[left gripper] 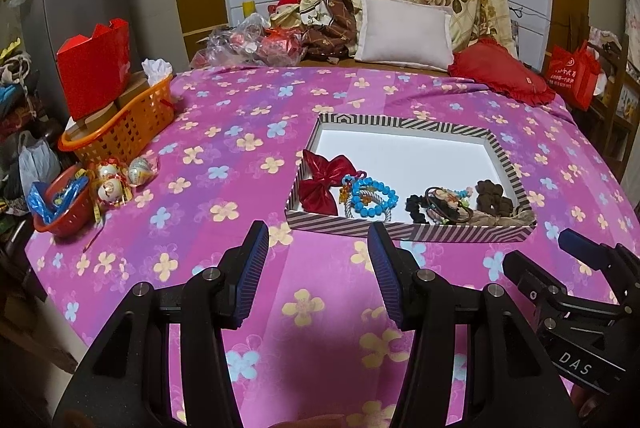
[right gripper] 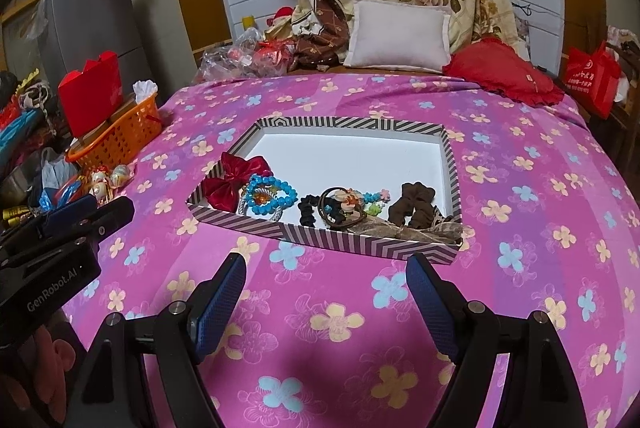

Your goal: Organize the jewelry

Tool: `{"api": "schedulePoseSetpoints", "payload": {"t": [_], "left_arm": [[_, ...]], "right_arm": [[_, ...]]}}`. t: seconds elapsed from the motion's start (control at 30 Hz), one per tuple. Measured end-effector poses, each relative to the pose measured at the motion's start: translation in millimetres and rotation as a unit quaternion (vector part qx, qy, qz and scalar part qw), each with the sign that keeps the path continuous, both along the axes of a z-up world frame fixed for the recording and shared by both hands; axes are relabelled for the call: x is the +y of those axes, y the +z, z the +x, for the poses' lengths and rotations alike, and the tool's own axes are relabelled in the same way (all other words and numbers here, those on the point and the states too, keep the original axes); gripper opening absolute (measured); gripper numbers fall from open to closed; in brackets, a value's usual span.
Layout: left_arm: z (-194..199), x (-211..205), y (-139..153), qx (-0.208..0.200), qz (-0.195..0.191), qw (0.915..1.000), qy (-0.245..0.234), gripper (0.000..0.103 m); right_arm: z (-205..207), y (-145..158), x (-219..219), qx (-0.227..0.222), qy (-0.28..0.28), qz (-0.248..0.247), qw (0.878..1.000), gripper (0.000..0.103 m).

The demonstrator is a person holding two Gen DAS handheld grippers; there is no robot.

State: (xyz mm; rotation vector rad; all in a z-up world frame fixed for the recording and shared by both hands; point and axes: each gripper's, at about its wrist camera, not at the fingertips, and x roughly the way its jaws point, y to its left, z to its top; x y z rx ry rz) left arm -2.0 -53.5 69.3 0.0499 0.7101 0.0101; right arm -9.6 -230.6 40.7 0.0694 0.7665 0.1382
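Your left gripper hangs over the pink flowered bedsheet, fingers apart, nothing between them. Your right gripper does the same, jaws spread wider and empty. Readable text: "DAS" on the right gripper's body seen from the left view, "GenRobot.AI" on the left gripper's body seen from the right view. The red bag has print too small to read. The jewelry sits in the striped tray just ahead of both grippers: red bow, blue bead bracelet, black hair ties, brown scrunchie, all along its near edge.
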Motion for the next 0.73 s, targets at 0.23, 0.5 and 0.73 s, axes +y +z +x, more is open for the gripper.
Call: {"api": "schedulePoseSetpoints", "payload": {"t": [0.23, 0.5, 0.73], "left_arm": [[0.5, 0.8, -0.4, 0.001, 0.000, 1.0000, -0.001, 0.051], [-1.5, 4.0, -5.2, 0.004, 0.000, 1.0000, -0.002, 0.051], [12.5, 3.4, -15.2, 0.017, -0.002, 0.9998, -0.008, 0.052]], "right_arm": [[0.5, -0.5, 0.1, 0.001, 0.000, 0.000, 1.000, 0.080], [4.7, -6.6, 0.1, 0.008, -0.001, 0.002, 1.000, 0.080], [6.7, -11.4, -9.2, 0.011, -0.008, 0.003, 1.000, 0.080]]}}
